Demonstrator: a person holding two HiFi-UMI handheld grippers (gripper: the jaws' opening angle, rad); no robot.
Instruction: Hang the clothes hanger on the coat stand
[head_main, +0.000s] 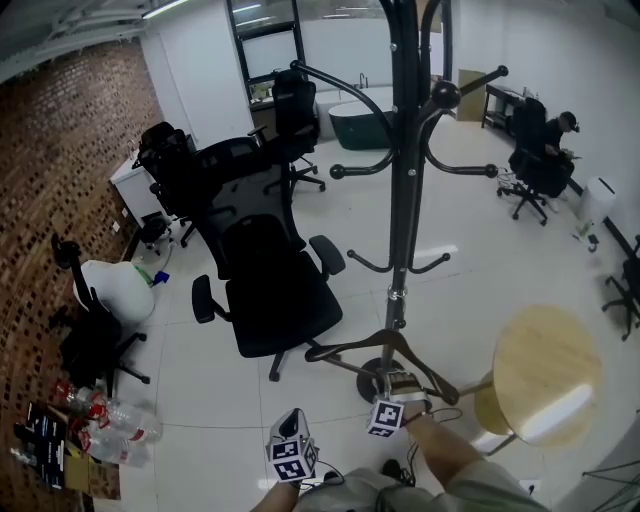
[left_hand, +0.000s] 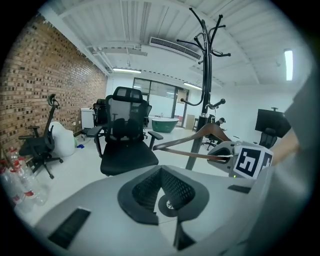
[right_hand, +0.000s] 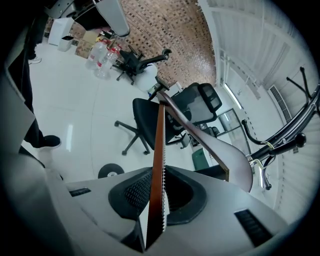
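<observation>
A brown wooden clothes hanger (head_main: 385, 350) hangs low in front of the black coat stand (head_main: 405, 150), near its base. My right gripper (head_main: 395, 388) is shut on the hanger's bottom bar. In the right gripper view the notched bar (right_hand: 160, 150) rises straight out of the right gripper (right_hand: 159, 215), the hanger's metal hook (right_hand: 257, 169) is at the right, and the coat stand's arms (right_hand: 295, 135) curve beyond it. My left gripper (head_main: 290, 445) is lower left of the hanger and apart from it. In the left gripper view the left gripper (left_hand: 161, 196) is shut and holds nothing; the hanger (left_hand: 200, 140) and coat stand (left_hand: 207, 75) are ahead.
Black office chairs (head_main: 270, 280) stand left of the coat stand, with more behind. A round wooden table (head_main: 545, 370) is at the right. Plastic bottles (head_main: 115, 420) lie by the brick wall (head_main: 50, 170) at the left. A person sits at a far desk (head_main: 545, 150).
</observation>
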